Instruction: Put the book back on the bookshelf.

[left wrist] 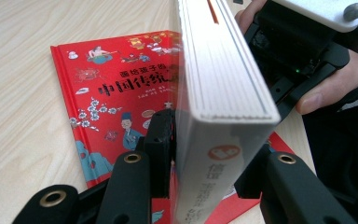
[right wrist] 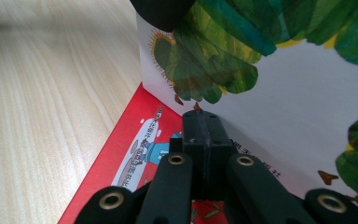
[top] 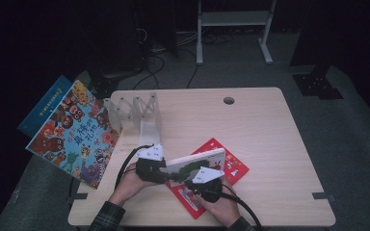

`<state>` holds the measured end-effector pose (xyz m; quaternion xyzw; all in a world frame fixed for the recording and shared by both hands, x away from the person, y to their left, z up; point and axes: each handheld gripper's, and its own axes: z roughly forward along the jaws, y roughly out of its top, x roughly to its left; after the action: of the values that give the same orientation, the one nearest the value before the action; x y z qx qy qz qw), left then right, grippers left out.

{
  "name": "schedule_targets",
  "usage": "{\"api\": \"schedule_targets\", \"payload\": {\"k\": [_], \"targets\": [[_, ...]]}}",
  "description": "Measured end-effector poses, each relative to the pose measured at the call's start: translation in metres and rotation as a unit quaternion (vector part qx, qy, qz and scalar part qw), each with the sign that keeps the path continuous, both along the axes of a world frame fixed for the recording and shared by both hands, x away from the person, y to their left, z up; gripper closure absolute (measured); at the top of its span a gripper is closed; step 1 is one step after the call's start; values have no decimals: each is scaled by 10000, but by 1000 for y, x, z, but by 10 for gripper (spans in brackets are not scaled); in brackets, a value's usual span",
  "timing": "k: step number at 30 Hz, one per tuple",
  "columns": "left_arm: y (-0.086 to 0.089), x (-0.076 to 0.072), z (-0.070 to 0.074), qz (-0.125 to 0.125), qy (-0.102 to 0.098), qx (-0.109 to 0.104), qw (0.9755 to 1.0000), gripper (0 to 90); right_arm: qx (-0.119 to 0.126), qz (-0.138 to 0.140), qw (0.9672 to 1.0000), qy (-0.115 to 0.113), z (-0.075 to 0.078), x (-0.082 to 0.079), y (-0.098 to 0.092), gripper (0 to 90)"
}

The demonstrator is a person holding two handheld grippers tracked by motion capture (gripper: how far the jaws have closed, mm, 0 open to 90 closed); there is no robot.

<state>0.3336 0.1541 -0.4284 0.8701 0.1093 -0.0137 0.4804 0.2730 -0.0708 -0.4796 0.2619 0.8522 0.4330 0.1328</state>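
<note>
White book (left wrist: 223, 93) stands on edge between left gripper (left wrist: 205, 154) jaws, clamped; right gripper (right wrist: 206, 140) jaws together beside cover.

Both forearms entered from the bottom edge. The left gripper (top: 150, 166) had its jaws partly closed, level. The right gripper (top: 207, 185) had its jaws fully together.

Light wooden table (top: 270, 144): red picture book (top: 231, 168) flat near front edge; clear folding book rack (top: 135, 113) by back-left corner.
</note>
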Motion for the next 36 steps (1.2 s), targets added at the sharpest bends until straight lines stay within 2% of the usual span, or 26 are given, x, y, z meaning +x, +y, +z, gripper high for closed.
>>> {"api": "schedule_targets", "payload": {"k": [7, 15, 19, 25, 31, 36], "targets": [[0, 1, -2, 98, -52, 15, 9999, 722, -4, 2, 10000, -2, 0, 0, 0, 892], [0, 1, -2, 231, -91, -3, 9997, 741, -53, -3, 10000, -21, 1, -2, -2, 883], [1, 3, -2, 319, 17, -73, 9995, 744, -39, -26, 10000, -28, 3, -4, -8, 878], [1, 3, -1, 429, -61, -117, 9990, 747, -5, -129, 9999, -65, 7, -5, -23, 869], [3, 3, 2, 542, -91, -207, 9983, 749, 60, -492, 9987, -125, 10, -1, -52, 865], [8, 4, 4, 632, -82, -255, 9976, 750, 147, -981, 9949, -167, 15, 10, -85, 862]]}}
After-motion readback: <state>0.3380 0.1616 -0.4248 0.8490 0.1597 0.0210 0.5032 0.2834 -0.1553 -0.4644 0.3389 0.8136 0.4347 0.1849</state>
